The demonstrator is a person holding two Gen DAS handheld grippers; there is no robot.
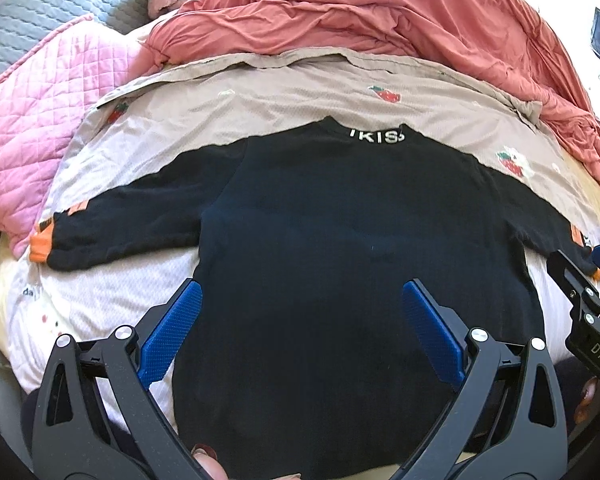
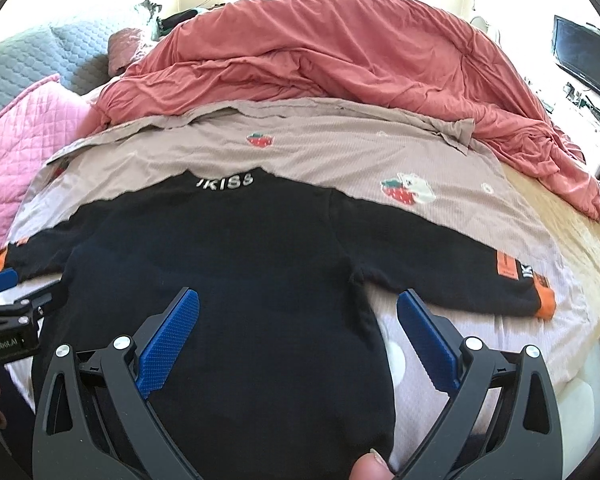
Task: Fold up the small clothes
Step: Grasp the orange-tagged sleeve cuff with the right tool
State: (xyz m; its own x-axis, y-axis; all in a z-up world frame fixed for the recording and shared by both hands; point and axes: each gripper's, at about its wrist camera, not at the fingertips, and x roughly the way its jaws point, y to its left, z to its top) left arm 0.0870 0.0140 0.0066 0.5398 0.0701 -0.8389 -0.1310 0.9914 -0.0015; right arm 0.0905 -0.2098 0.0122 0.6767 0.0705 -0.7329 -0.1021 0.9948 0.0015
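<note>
A small black long-sleeved top [image 1: 340, 248] [image 2: 228, 280] lies flat on the bed, neck away from me, with white lettering on its collar [image 1: 377, 136]. Both sleeves are spread sideways and end in orange cuffs [image 1: 40, 246] [image 2: 546, 304]. My left gripper [image 1: 300, 286] hovers open above the lower left of the body, nothing between its blue pads [image 1: 172, 332]. My right gripper [image 2: 298, 294] is open too, over the lower right edge of the body. Each gripper shows at the edge of the other's view, the right gripper [image 1: 588, 266] and the left gripper [image 2: 20, 288].
The top rests on a beige strawberry-print sheet [image 1: 284, 96]. A bunched coral duvet [image 2: 340, 48] fills the far side of the bed. A pink quilted blanket [image 1: 40, 120] and a grey one [image 1: 40, 8] lie at the left. A dark screen [image 2: 584, 56] stands at the right.
</note>
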